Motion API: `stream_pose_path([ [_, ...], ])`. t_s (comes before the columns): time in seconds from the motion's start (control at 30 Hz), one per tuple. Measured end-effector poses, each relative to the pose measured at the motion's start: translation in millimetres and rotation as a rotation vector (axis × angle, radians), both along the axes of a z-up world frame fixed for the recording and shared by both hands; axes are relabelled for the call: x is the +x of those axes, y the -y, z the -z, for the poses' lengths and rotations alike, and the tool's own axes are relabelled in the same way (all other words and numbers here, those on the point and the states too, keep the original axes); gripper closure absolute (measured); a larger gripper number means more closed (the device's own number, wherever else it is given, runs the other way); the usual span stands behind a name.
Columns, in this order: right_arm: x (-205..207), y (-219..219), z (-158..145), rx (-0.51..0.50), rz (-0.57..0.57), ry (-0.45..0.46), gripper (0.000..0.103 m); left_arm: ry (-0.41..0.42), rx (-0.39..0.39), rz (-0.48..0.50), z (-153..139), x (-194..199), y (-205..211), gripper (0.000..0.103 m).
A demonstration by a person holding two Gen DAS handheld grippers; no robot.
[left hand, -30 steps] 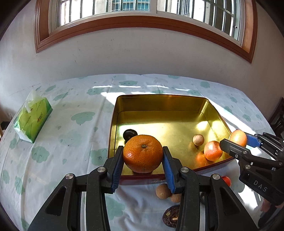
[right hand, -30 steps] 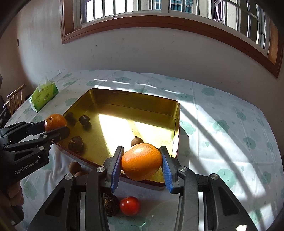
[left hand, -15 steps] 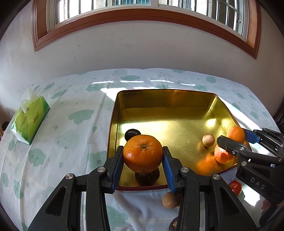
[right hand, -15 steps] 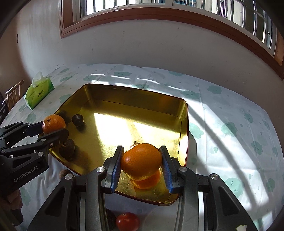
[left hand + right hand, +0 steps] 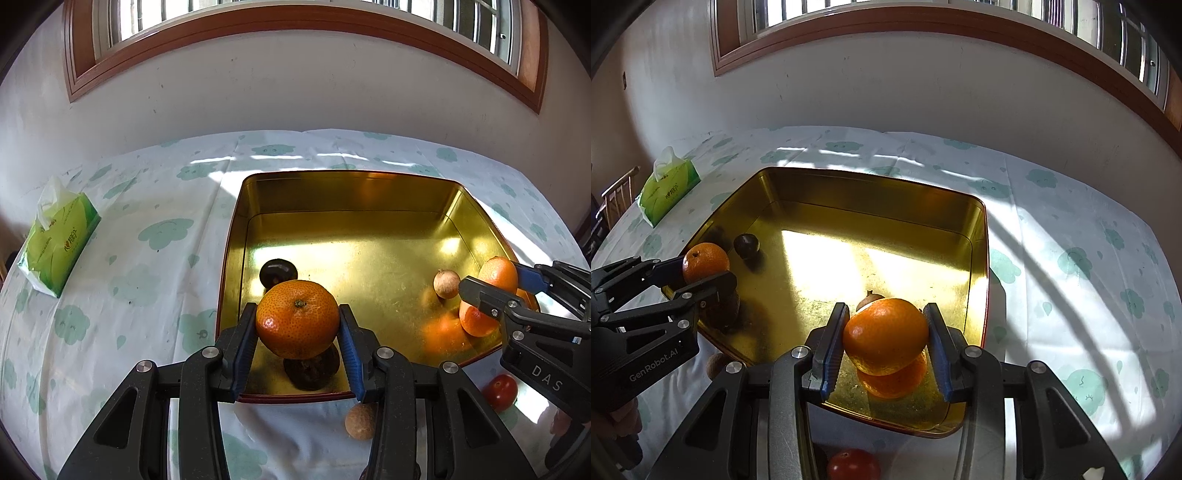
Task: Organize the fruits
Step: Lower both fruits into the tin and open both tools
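In the left wrist view the left tool (image 5: 298, 339) clenches a mandarin (image 5: 297, 319) at lower centre, over the near left corner of the gold tray (image 5: 347, 192), above a dark fruit (image 5: 312, 373); the right tool (image 5: 885, 341) grips a second orange (image 5: 885, 336) low in its own view, over the tray's near right corner; a red tomato (image 5: 500, 392), a brown round fruit (image 5: 360, 421) and a green tissue pack (image 5: 59, 240) lie on the tabletop (image 5: 147, 295).
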State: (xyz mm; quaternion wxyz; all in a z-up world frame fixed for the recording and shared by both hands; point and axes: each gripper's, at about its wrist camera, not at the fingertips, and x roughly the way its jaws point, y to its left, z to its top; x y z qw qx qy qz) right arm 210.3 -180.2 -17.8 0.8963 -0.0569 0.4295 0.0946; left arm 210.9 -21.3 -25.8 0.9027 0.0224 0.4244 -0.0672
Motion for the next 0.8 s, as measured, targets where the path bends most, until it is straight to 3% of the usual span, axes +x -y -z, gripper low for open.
stream_pose_path([
  [0.23,-0.3,-0.6,0.0,0.004,0.007,0.000,0.063,-0.004,0.006,-0.005,-0.2,-0.5,1.7,0.058],
  [0.33,-2.5,0.8,-1.7,0.002,0.011,0.005,0.057,-0.012,-0.006,-0.004,-0.7,-1.1,0.4,0.056],
  [0.57,-11.6,2.4,-8.5,-0.004,0.012,0.014,0.054,-0.002,-0.003,0.010,-6.9,-11.8,4.2,0.046],
  [0.8,-26.0,3.6,-20.1,-0.008,0.015,0.035,0.053,0.016,-0.006,0.012,-18.6,-29.4,2.5,0.045],
])
